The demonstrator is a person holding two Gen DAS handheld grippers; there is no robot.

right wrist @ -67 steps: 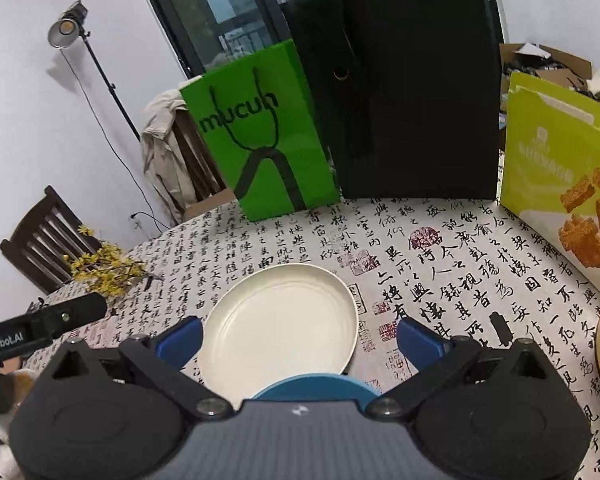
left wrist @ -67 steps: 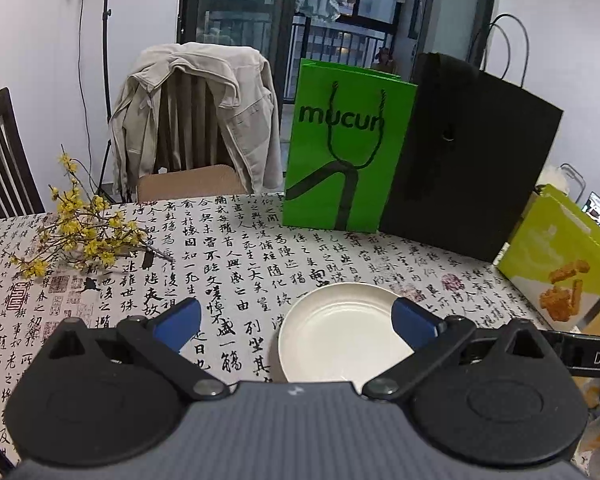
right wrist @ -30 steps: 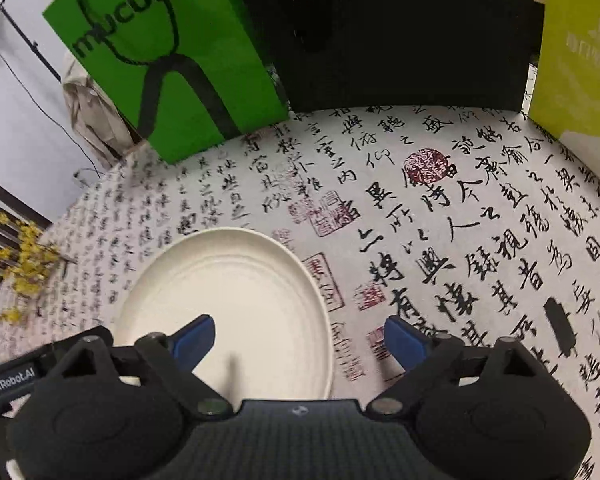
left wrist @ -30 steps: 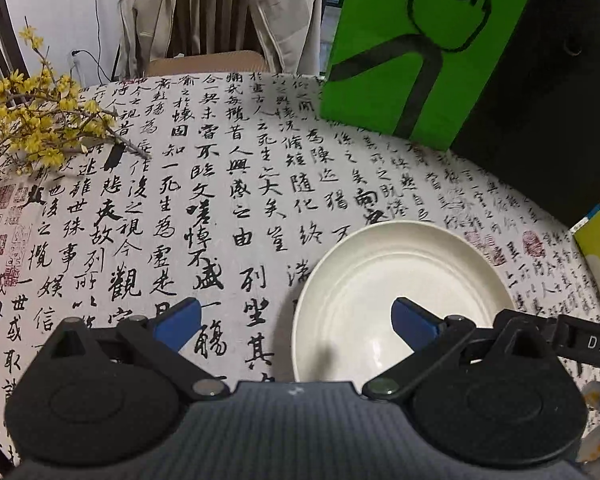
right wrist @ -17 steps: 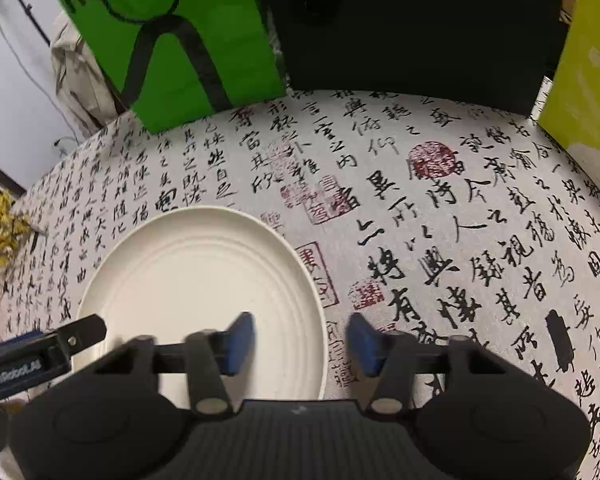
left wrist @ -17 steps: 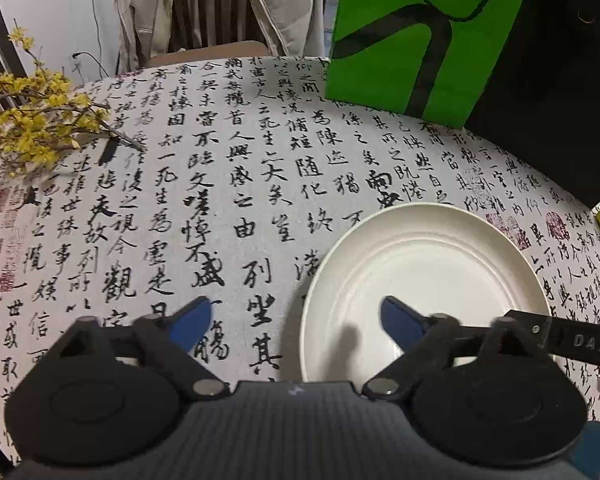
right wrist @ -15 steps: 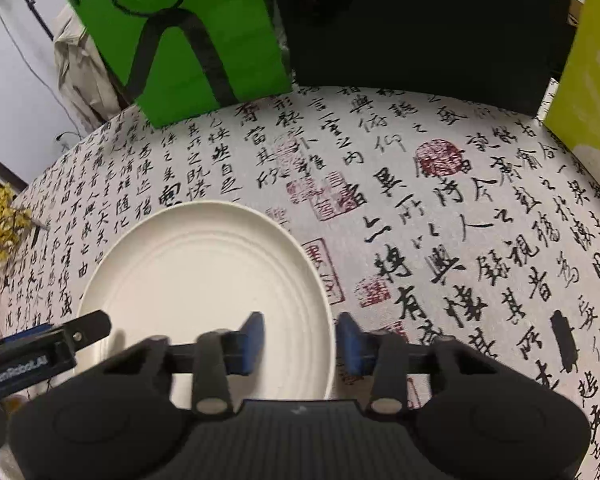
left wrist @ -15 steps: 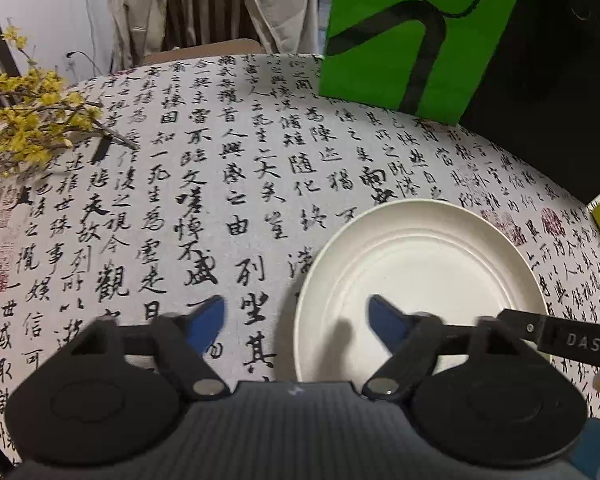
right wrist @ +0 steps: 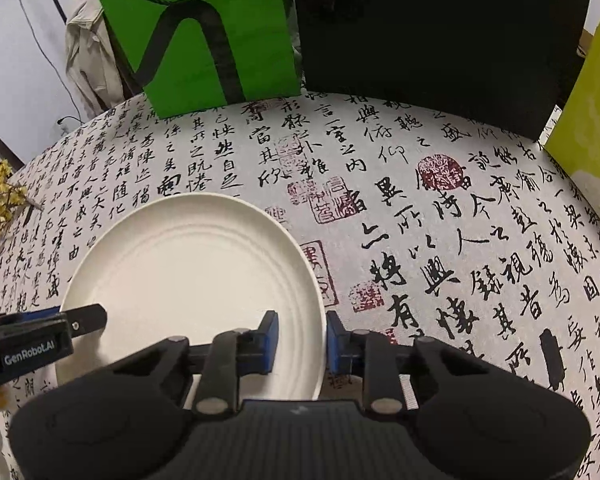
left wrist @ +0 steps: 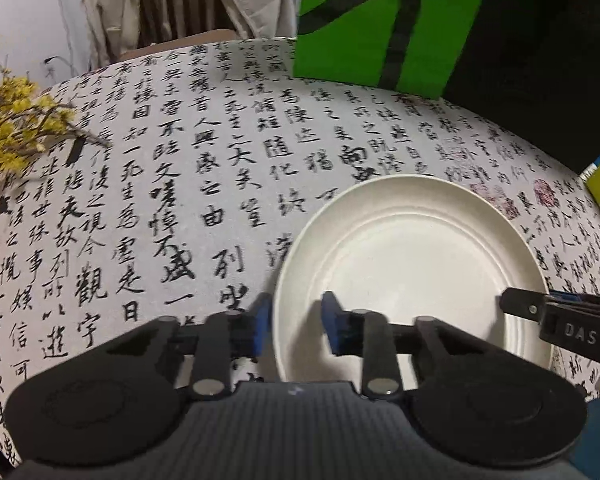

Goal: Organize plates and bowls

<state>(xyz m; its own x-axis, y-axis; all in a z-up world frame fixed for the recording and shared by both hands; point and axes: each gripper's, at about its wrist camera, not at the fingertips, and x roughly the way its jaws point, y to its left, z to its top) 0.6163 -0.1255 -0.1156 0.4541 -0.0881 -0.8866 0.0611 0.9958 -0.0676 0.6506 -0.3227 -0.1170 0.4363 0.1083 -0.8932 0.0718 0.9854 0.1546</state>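
A white plate (left wrist: 416,256) lies on the calligraphy tablecloth (left wrist: 180,184); it also shows in the right wrist view (right wrist: 188,268). My left gripper (left wrist: 294,326) straddles the plate's left rim, one blue pad outside and one inside, jaws nearly closed on it. My right gripper (right wrist: 300,338) straddles the plate's right rim the same way. The right gripper's finger shows at the plate's right edge in the left view (left wrist: 556,320); the left gripper's finger shows at the left in the right view (right wrist: 40,340).
A green paper bag (left wrist: 384,20) and a black bag (right wrist: 440,36) stand at the table's back. A yellow-green box (right wrist: 588,120) stands at the right. Yellow flowers (left wrist: 16,136) lie at the left. A chair with a beige jacket (left wrist: 180,4) is behind the table.
Both grippers came down toward the plate and their jaws closed from wide open onto its opposite rims. The plate looks larger and nearer in both views.
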